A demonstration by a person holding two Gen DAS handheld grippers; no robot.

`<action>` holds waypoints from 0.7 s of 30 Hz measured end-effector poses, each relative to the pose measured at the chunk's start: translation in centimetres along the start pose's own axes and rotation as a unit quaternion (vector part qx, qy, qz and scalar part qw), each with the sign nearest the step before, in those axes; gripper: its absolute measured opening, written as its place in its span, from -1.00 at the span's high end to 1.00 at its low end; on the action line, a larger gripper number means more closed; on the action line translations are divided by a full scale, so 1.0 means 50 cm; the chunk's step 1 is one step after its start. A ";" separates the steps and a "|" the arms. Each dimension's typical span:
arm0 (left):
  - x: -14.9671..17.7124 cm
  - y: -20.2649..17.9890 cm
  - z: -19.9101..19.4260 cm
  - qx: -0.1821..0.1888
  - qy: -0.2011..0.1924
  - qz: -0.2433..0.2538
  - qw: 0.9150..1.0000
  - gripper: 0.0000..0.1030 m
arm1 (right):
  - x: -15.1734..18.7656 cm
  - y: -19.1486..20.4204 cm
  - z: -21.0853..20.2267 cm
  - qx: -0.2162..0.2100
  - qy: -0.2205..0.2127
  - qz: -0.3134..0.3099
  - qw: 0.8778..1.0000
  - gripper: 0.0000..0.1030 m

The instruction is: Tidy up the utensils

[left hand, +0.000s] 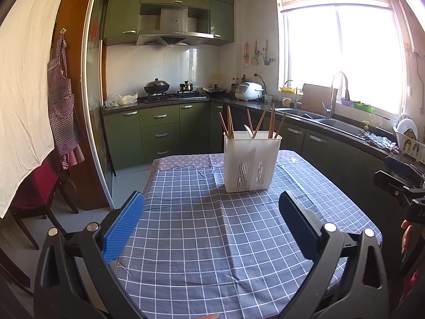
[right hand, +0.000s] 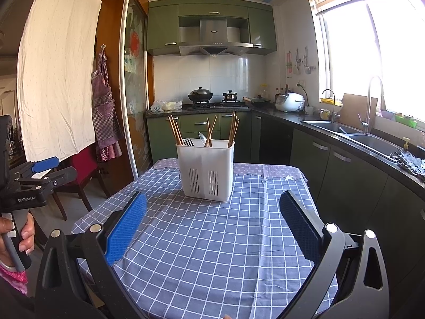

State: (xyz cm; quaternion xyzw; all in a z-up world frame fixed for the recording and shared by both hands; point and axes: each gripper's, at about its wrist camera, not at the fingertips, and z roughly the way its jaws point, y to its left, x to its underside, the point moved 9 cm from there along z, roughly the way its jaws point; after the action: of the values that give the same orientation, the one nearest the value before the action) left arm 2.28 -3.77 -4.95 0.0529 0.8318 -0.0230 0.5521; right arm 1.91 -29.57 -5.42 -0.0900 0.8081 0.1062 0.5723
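While nothing is held by either tool, the scene reads as either the very start or the very end of the sorting, and which of the two cannot be told. Taken from left to right, the left gripper (left hand: 211, 224) is seen spread wide over the cloth (left hand: 202, 239), nothing between its blue pads (left hand: 123, 228); its body also shows at 9 o'clock in the right wrist view, gripped by a hand (right hand: 16, 236). At 12 o'clock from both tools the caddy (left hand: 251, 160) stands upright on the far half of the table, well apart from either set of fingers. Chopsticks (left hand: 230, 123) are grouped in its left, middle and right parts, a fork (right hand: 188, 142) is seen at the left and a spoon (right hand: 202, 137) near the middle. The right gripper (right hand: 212, 224) is likewise released and empty. No loose utensil is seen on the cloth. If sorting is still wanted, a reach forward and upward to the protruding chopstick tops would be called for, with the jaws narrowed around one thin stick and a straight vertical lift so that the light caddy is not tipped; steadying by the other tool may be needed.
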 end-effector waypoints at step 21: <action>0.013 -0.004 0.026 0.027 0.027 -0.018 0.999 -0.87 | 0.003 -0.003 0.006 -0.001 0.005 0.000 1.000 -0.91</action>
State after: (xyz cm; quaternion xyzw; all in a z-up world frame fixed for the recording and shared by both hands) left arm 3.21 -4.06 -6.06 0.0531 0.8464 -0.0541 0.5271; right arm 2.19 -29.63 -5.68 -0.0912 0.8109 0.1069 0.5680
